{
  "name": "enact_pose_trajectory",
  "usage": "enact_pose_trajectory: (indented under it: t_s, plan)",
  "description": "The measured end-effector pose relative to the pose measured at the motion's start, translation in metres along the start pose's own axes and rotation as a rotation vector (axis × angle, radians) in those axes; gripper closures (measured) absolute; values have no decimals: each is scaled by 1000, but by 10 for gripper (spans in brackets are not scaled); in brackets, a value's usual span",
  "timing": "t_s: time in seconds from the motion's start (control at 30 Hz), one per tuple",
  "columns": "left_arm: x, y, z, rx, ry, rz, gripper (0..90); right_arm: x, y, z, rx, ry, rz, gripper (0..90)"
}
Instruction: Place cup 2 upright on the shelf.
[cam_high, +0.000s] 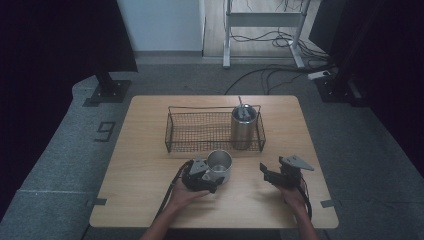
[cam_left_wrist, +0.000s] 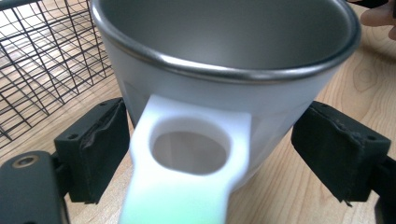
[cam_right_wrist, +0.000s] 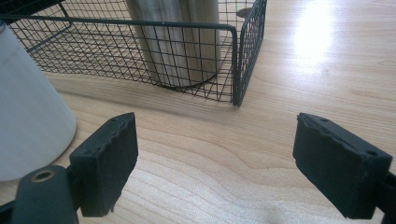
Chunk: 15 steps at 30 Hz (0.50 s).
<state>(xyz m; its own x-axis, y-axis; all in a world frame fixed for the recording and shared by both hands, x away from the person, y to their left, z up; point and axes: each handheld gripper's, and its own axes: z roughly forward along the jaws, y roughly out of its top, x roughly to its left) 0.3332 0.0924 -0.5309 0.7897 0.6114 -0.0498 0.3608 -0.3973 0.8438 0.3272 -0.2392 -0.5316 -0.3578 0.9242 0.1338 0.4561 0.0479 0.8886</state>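
- Jaws of the left gripper (cam_high: 212, 176) stood wide, one on each side of the white mug (cam_high: 220, 162). Both pads seemed to press against its wall.
- Left hand (cam_high: 182, 197) came in from the near edge of the tabletop (cam_high: 140, 200), with the forearm angled up and to the right and the gripper held low and roughly level.
- Seen along those jaws, the mug's flat handle (cam_left_wrist: 187, 186) pointed straight back between them, with the metal rim above.
- Upright on the tabletop, the mug stood just in front of the wire basket (cam_high: 172, 131), near its middle.
- Right gripper (cam_high: 267, 172) was held in the right hand (cam_high: 292, 197), well apart from the mug. Its jaws were spread over bare wood and faced the basket's corner.
- Inside that corner stood a steel canister (cam_high: 242, 127).
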Motion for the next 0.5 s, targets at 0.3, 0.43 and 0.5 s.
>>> enact_pose_trajectory:
  t_s: [0.3, 0.43, 0.5]
  plan:
    - [1, -3, -20, -34, 27, -5, 170, 0, 0, -1, -6, 3, -1, 139]
    - [5, -8, -34, -49, 30, -13, 225, 0, 0, -1, -5, 3, -2, 139]
    - [6, -11, -36, -57, 40, -11, 284, 1, 0, -1, -4, 3, -3, 140]
